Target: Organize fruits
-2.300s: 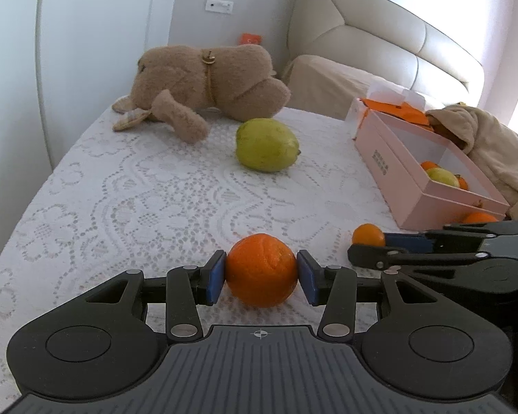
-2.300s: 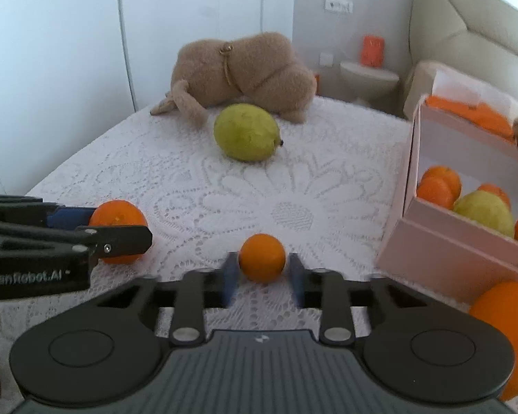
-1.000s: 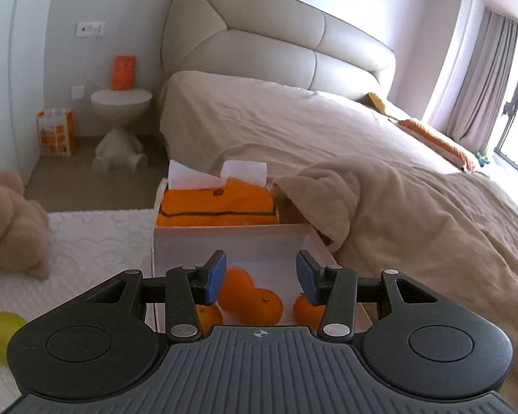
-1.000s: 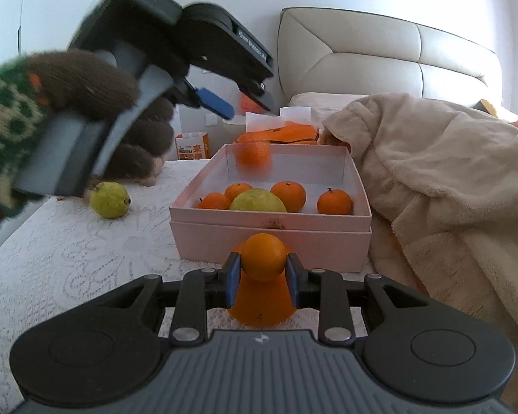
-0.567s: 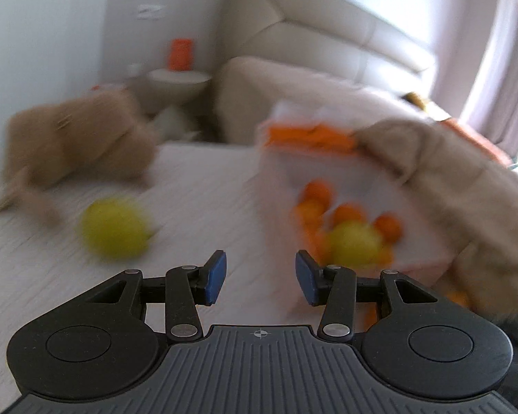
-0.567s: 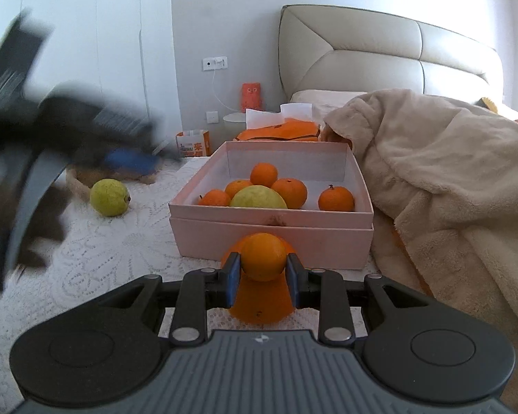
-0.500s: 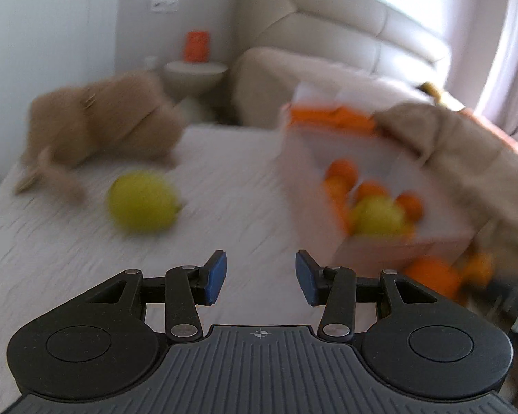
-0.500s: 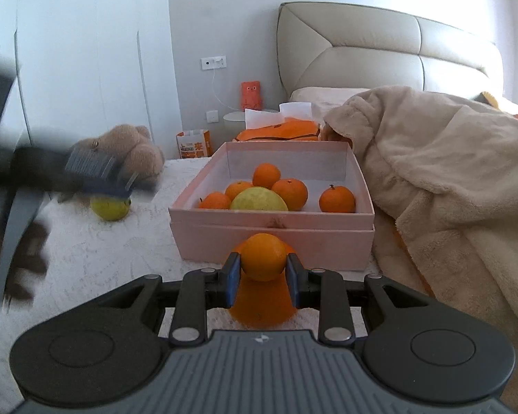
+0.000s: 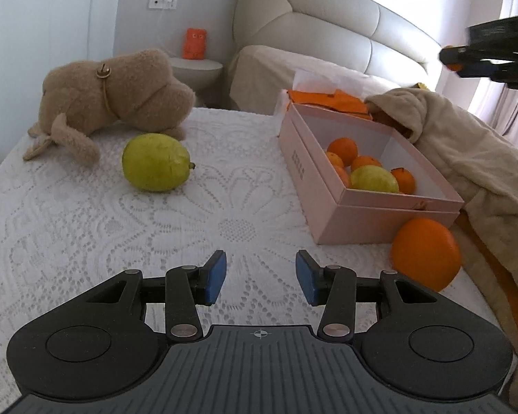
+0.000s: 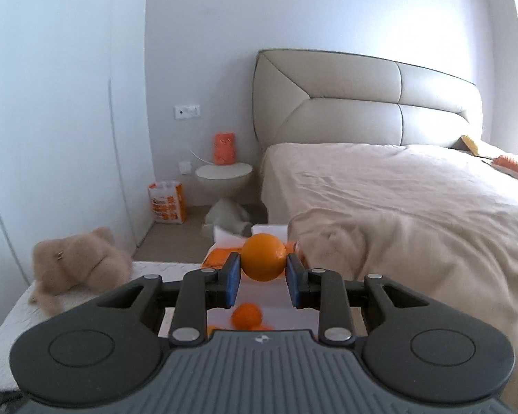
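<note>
From the left wrist, the pink box (image 9: 369, 203) already holds several small oranges and one green fruit. A green fruit (image 9: 155, 162) near the plush toy (image 9: 114, 93) and a large orange (image 9: 426, 253) touching the box's front wall wait on the lace-covered counter (image 9: 69, 227). The left tool (image 9: 260, 277) stands spread and empty.

From the right wrist, the right tool (image 10: 263, 276) pinches a small orange (image 10: 263, 257) above the box, probably about to drop it in.
</note>
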